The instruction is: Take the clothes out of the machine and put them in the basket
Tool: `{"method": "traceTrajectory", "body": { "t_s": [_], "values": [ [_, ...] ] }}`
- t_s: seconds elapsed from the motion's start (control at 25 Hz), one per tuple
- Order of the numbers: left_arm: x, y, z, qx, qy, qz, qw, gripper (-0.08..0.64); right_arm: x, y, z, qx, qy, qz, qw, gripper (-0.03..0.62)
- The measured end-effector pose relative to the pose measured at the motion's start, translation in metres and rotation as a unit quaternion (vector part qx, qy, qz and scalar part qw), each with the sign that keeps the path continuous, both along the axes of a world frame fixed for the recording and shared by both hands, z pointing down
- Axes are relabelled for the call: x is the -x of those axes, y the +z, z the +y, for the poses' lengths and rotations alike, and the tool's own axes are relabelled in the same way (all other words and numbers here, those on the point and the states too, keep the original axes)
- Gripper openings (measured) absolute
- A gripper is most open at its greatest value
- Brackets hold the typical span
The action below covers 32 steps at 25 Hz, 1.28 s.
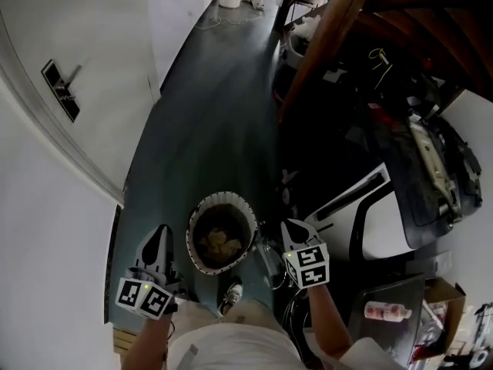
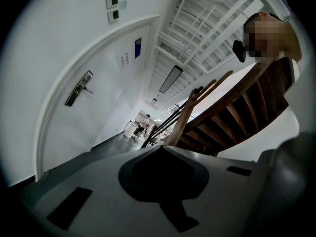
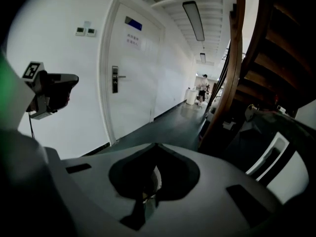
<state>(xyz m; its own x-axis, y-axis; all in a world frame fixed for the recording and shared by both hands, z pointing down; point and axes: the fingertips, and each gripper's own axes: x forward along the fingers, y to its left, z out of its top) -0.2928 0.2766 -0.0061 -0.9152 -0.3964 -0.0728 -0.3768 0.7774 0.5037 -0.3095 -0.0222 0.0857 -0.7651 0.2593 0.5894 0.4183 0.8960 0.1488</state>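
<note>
Looking down, I see the basket (image 1: 192,241) standing on the dark floor (image 1: 223,114), with pale clothes (image 1: 219,243) lying in its bottom. My left gripper (image 1: 161,230) hangs just left of it and my right gripper (image 1: 290,225) just right of it, between the basket and the white machine (image 1: 385,233). Both grippers' fingers (image 3: 84,186) are closed tip to tip, with nothing between them.
</note>
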Motion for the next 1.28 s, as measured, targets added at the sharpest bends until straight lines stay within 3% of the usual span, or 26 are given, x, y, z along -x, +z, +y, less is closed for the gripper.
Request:
{"method": "traceTrajectory", "body": {
  "t_s": [0.32, 0.68, 1.28],
  "values": [
    [-0.027, -0.051, 0.030, -0.022, -0.034, -0.041, 0.9984, 0.014, -0.035, -0.092, 0.015, -0.019, -0.030, -0.085, 0.996, 0.012],
    [-0.048, -0.084, 0.088, -0.026, -0.093, -0.067, 0.9931, 0.014, -0.032, -0.149, 0.033, -0.022, -0.040, -0.154, 0.987, 0.012],
    [-0.040, -0.085, 0.116, -0.033, -0.103, -0.069, 0.9917, 0.014, -0.016, -0.145, 0.079, -0.020, -0.059, -0.158, 0.985, 0.012]
  ]
}}
